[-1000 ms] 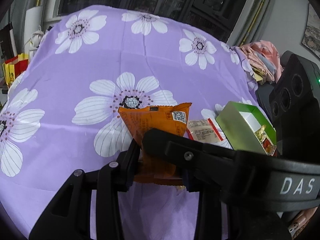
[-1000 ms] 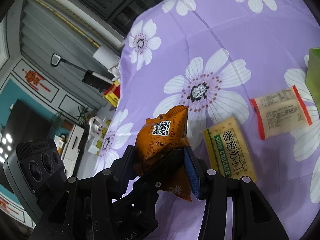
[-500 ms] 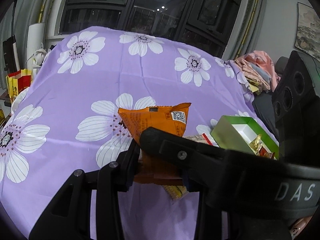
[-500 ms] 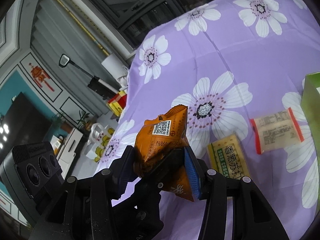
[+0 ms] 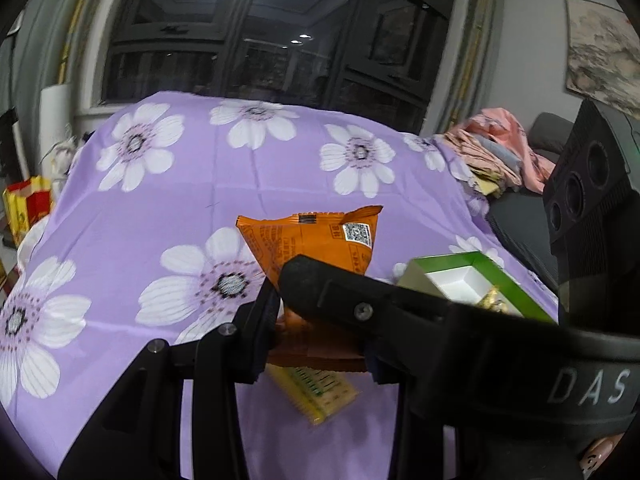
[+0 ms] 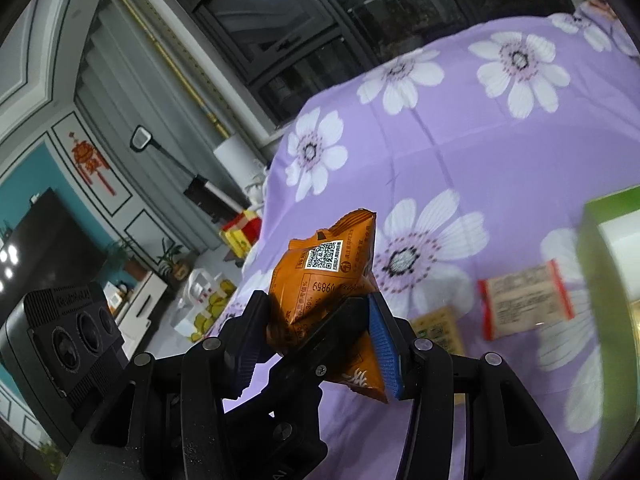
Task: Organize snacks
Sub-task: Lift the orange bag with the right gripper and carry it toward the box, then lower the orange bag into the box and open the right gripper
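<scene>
— What do the tongs hold?
— Both the left tongs (image 5: pixel 320 320) and the right tongs (image 6: pixel 316 332) are clenched on one crinkled orange foil snack packet (image 6: pixel 332 292), lifted above the purple flowered cloth (image 5: pixel 248 184) on the bench.
— And around it?
— A yellow-green cracker pack (image 5: pixel 316 392) lies below; a red-edged clear wrapper (image 6: pixel 524 300) sits beside an open green cardboard box (image 5: pixel 472 284).

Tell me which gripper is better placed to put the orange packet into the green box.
Right, probably: the right gripper clamps the orange packet, and the green box sits close beside it, on its right.
</scene>
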A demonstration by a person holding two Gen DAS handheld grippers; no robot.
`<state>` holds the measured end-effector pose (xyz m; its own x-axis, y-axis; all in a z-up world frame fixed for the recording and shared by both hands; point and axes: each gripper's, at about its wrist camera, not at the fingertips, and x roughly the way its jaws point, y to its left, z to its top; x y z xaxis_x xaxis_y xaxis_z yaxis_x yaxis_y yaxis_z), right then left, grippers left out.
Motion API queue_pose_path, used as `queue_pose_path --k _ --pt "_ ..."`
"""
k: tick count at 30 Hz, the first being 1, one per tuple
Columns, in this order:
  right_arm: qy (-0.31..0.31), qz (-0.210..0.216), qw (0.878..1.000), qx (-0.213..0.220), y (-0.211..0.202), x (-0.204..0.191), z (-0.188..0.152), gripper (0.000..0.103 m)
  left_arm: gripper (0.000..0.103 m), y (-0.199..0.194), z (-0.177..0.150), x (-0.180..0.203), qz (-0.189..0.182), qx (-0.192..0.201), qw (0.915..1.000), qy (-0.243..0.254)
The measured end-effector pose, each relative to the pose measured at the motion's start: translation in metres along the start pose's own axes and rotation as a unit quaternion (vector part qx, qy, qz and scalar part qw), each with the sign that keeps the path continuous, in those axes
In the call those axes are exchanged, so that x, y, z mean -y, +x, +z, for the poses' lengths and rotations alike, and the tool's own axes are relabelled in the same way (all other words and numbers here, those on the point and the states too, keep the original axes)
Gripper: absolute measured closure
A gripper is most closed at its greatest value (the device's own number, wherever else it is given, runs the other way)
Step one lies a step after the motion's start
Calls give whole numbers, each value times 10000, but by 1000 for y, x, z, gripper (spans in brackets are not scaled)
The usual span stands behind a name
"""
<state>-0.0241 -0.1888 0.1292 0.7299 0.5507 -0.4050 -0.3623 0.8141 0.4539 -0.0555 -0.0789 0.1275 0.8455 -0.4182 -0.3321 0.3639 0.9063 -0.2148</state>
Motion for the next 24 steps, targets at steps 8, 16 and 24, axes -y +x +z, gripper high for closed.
queue_pose_path --k 8,16,24 --pt "242 -441 9976 478 -56 35 21 52 67 21 20 61 -557 -16 9978 369" --pt "1031 -1037 9862 782 -107 98 30 51 67 63 22 130 -1188 -468 9898 637" --pt "1718 -1448 9714 767 -124 147 28 50 67 104 9 167 -1610 -1063 9792 629"
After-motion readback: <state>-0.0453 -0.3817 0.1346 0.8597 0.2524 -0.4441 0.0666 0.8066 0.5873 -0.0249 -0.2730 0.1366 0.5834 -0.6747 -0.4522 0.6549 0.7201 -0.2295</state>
